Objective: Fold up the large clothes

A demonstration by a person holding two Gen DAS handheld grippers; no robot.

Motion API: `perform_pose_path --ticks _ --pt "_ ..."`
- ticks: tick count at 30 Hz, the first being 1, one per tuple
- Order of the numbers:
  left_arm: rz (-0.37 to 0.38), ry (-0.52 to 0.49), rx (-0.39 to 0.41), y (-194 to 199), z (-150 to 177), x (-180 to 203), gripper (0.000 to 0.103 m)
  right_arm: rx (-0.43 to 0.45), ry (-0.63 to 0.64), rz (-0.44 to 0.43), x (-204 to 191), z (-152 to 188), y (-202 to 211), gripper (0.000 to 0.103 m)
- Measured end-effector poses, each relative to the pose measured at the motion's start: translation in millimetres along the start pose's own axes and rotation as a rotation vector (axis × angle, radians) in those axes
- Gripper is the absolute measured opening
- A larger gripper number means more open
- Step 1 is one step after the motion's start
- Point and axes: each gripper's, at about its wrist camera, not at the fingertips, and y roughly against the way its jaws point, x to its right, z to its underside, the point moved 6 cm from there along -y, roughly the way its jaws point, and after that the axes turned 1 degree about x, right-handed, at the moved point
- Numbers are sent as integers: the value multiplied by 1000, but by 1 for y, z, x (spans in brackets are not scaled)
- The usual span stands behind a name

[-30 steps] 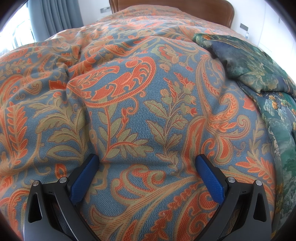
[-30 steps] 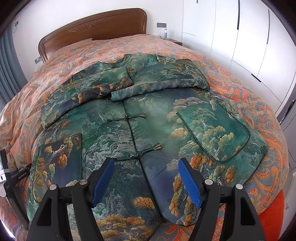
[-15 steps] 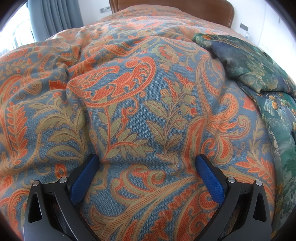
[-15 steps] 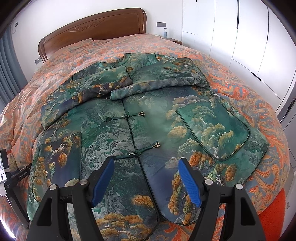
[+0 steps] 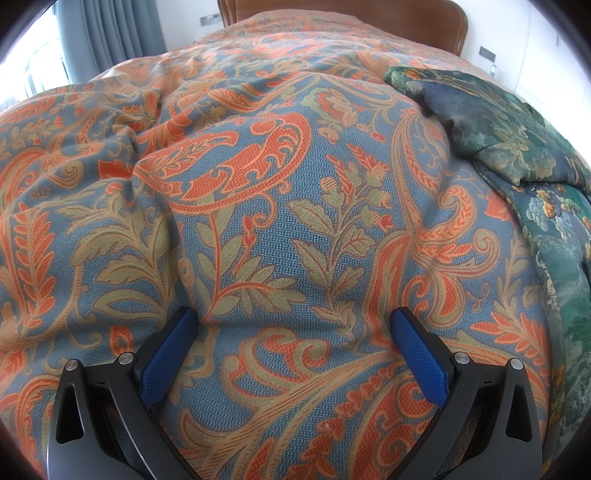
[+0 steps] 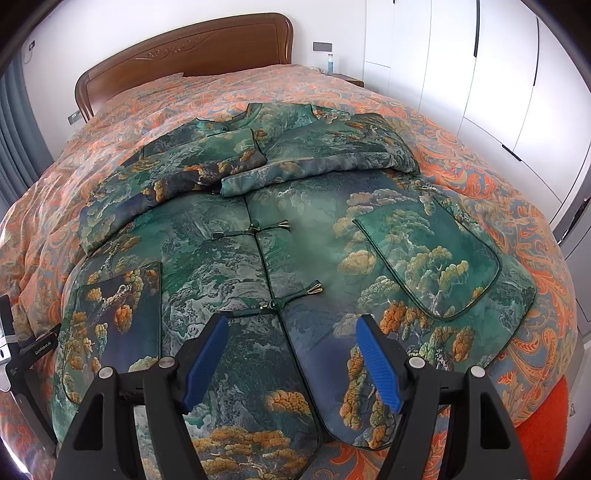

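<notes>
While both sleeves (image 6: pixel 177 177) of the green brocade jacket (image 6: pixel 303 258) already lie folded across its chest, the body is still spread at full length on the bed (image 6: pixel 491 184), front up and knot buttons closed, so I judge that the lower half must still be folded up. Both tools hold nothing: the right gripper (image 6: pixel 291 363) hangs over the hem with its fingers apart, and the left gripper (image 5: pixel 293 350) hangs beside the jacket, fingers apart too, over the orange and blue paisley bedspread (image 5: pixel 258 221). Behind are a wooden headboard (image 6: pixel 192 55), white wardrobe doors (image 6: pixel 461 74) and a grey curtain (image 5: pixel 122 33).
</notes>
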Motion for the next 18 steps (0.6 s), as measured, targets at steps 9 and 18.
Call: perform_pose_path --ticks 9,18 --pt "0 0 0 1 1 1 103 -3 -3 2 2 1 0 73" --pt "1 0 0 0 0 0 103 -1 -14 -4 4 0 0 73"
